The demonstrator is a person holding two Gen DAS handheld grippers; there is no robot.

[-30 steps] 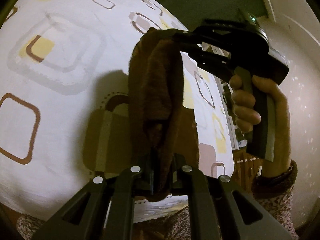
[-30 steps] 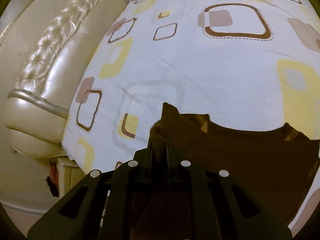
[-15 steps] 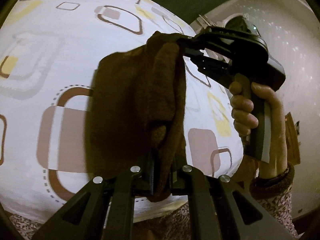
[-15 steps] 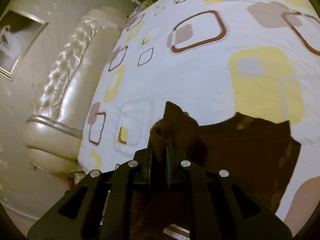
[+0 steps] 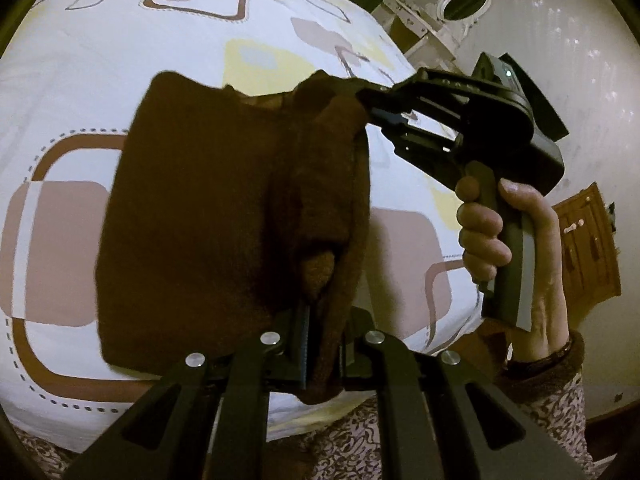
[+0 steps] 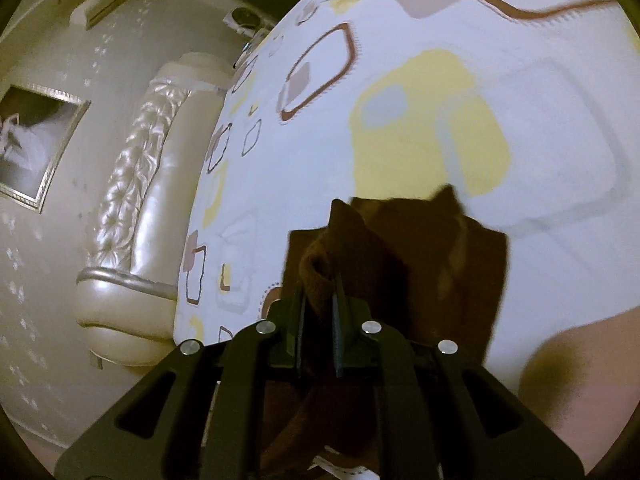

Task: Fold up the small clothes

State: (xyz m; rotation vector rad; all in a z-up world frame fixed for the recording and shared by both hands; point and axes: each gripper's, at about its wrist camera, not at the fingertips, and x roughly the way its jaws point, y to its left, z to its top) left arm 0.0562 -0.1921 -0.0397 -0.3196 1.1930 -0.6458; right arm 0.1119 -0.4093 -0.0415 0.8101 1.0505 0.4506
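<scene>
A small dark brown fleecy garment [image 5: 208, 220] hangs over the patterned bed sheet [image 5: 100, 52], stretched between both grippers. My left gripper [image 5: 320, 332] is shut on one bunched edge of it at the bottom of the left wrist view. The right gripper [image 5: 368, 98], held by a hand [image 5: 492, 236], pinches the opposite edge further up. In the right wrist view my right gripper [image 6: 320, 312] is shut on a fold of the brown garment [image 6: 432, 264], whose rest drapes down to the right over the sheet [image 6: 440, 80].
A cream padded headboard [image 6: 152, 208] runs along the bed's left side in the right wrist view, with a framed picture [image 6: 36, 140] on the wall. A white dresser with an oval mirror [image 5: 464, 2] and a wooden cabinet [image 5: 588, 240] stand beyond the bed. A patterned sleeve [image 5: 548, 408] is at lower right.
Both grippers swung sideways and lower over the bed with the garment held. The cloth has spread wider to the left and hangs closer to the sheet.
</scene>
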